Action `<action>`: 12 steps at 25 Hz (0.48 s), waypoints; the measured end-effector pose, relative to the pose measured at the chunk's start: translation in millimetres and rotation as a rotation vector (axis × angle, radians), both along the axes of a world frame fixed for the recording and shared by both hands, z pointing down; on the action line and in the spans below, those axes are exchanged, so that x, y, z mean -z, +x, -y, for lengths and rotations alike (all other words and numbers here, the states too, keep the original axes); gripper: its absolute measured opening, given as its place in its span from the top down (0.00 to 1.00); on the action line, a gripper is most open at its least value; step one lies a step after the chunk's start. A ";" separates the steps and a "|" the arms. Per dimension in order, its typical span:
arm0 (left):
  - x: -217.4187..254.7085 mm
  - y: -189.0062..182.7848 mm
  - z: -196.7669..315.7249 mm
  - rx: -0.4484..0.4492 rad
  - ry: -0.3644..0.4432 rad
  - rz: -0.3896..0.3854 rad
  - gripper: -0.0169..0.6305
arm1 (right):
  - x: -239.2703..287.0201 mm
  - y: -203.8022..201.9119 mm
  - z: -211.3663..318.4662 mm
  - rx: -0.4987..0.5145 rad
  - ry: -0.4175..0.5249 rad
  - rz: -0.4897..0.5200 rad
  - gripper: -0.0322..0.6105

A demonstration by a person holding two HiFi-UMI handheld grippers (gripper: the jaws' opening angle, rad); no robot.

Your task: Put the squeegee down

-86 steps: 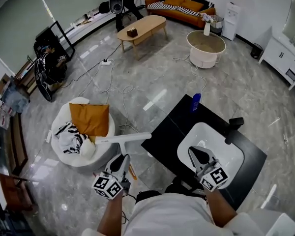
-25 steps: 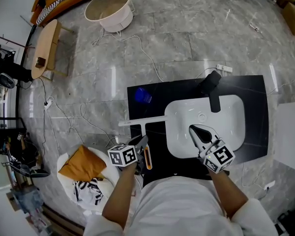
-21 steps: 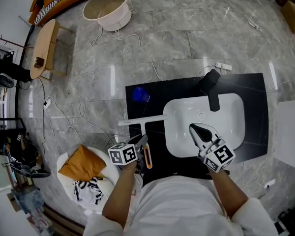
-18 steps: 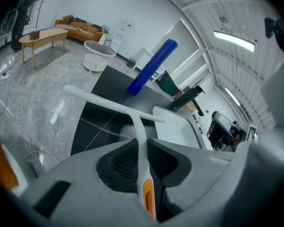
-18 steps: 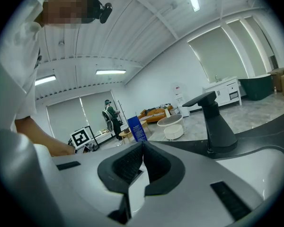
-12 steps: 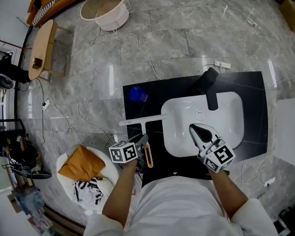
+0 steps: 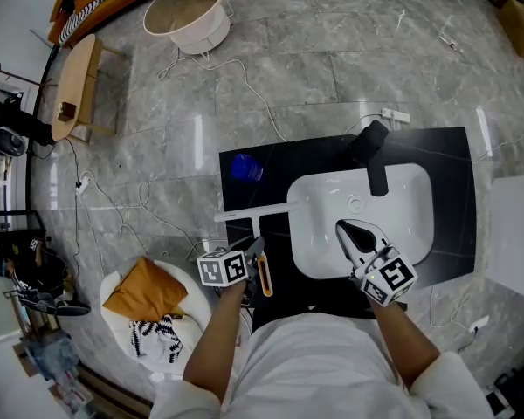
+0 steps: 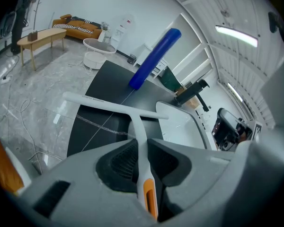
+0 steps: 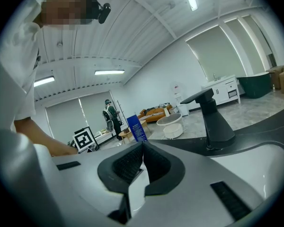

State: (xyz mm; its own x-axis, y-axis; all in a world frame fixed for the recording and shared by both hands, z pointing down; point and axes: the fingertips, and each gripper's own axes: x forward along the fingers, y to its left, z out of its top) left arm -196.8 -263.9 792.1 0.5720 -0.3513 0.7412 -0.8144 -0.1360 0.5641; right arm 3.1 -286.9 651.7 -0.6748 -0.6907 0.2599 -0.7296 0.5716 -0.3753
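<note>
Scarcely changed; left gripper (image 7: 255, 250) still clamps the white, orange-gripped squeegee (image 7: 253, 212) above the black countertop (image 7: 323, 151). Right gripper (image 7: 348, 231) stays pinched together, empty.

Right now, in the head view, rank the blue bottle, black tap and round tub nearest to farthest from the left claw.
1. Blue bottle, on the counter ahead of the left claw and its squeegee.
2. Black tap, farther right on the counter.
3. Round tub, on the floor.
</note>
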 end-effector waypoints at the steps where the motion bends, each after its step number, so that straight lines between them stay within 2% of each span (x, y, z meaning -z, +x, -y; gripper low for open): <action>1: -0.4 0.2 -0.1 -0.004 -0.001 0.010 0.85 | -0.1 -1.3 0.4 0.001 0.000 0.002 0.93; 7: 1.4 -1.0 -1.6 -0.020 0.008 0.046 0.84 | 4.9 -9.2 1.9 0.012 0.008 0.005 0.93; 12: 17.4 -14.3 2.5 -0.002 0.054 0.032 0.79 | 16.1 -10.3 5.0 0.014 0.030 -0.010 0.93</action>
State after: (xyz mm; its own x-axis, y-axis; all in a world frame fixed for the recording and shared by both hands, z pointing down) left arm -211.1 -266.4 774.7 0.5495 -0.3899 0.7389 -0.8314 -0.1676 0.5298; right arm -7.2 -291.9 635.6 -0.6821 -0.6887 0.2459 -0.7250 0.5929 -0.3506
